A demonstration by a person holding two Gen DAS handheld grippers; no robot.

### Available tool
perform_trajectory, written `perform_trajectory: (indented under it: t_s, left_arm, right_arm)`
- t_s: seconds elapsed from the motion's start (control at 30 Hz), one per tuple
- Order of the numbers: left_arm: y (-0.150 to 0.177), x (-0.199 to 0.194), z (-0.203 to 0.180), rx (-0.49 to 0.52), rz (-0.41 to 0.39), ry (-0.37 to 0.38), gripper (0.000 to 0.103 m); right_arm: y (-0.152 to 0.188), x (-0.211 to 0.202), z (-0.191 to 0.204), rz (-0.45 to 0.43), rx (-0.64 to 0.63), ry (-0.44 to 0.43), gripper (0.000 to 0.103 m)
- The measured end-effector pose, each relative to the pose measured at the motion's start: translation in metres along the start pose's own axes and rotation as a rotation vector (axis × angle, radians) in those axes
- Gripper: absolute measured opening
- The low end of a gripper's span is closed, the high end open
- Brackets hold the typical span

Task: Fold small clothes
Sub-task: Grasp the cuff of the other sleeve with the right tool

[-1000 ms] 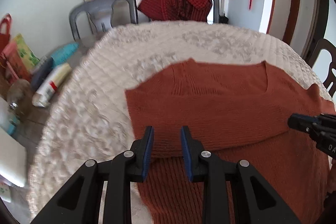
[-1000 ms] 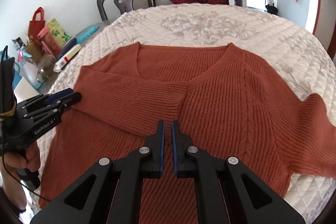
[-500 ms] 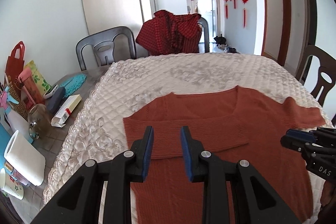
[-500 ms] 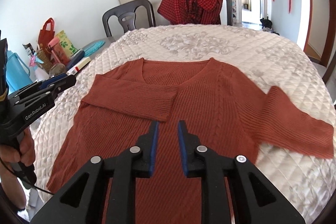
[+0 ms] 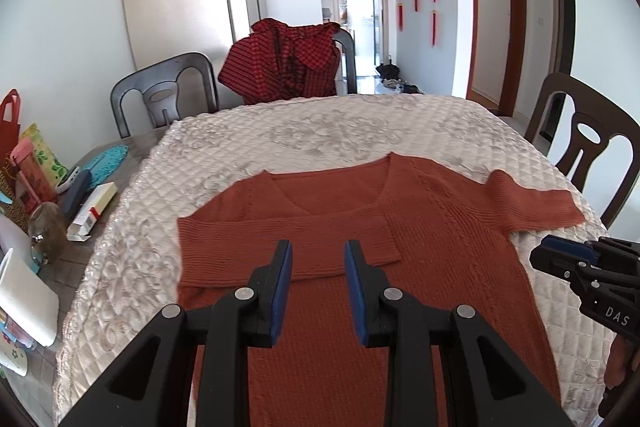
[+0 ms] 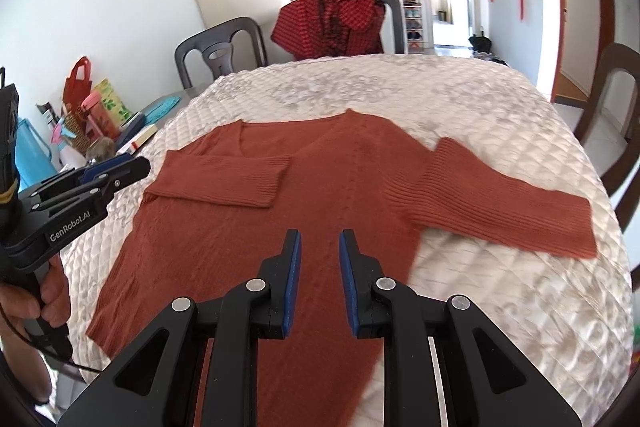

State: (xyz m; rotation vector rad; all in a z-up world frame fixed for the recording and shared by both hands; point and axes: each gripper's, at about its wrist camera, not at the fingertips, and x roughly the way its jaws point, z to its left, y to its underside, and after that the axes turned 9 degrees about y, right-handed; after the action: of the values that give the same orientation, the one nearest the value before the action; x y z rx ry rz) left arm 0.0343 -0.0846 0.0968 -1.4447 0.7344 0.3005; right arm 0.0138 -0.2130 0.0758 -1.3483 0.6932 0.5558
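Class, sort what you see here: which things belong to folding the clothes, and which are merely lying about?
Belongs to the job:
rust sweater
left hand-held gripper, jaws opening, nothing between
right hand-held gripper, jaws opening, nothing between
quilted table cover

Lying about:
red checked garment on a chair
red bag
glass jar

Both handheld grippers raised with nothing between their jaws

The left black two-finger gripper with blue pads (image 5: pixel 316 259) tilts downward, its jaws opening, gap bare. The right black two-finger gripper with blue pads (image 6: pixel 319 247) tilts downward too, jaws opening, nothing gripped. A bare hand (image 6: pixel 48 301) clasps the left gripper's handle.
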Motion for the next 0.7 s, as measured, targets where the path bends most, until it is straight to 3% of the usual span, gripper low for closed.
perform_trajectory:
  t_s: [0.1, 0.47, 0.7]
  left_arm:
    - [0.002, 0.004, -0.004, 0.0, 0.01, 0.016, 0.041]
    - [0.017, 0.046, 0.012, -0.051, 0.084, 0.026, 0.044]
    - [0.03, 0.066, 0.028, -0.109, 0.14, 0.07, 0.044]
  right_arm:
    - [0.003, -0.001, -0.011, 0.001, 0.031, 0.012, 0.047]
    - [0.014, 0.012, -0.069, 0.037, 0.208, 0.063, 0.047]
    - [0.023, 0.022, -0.125, 0.069, 0.416, 0.141, 0.047]
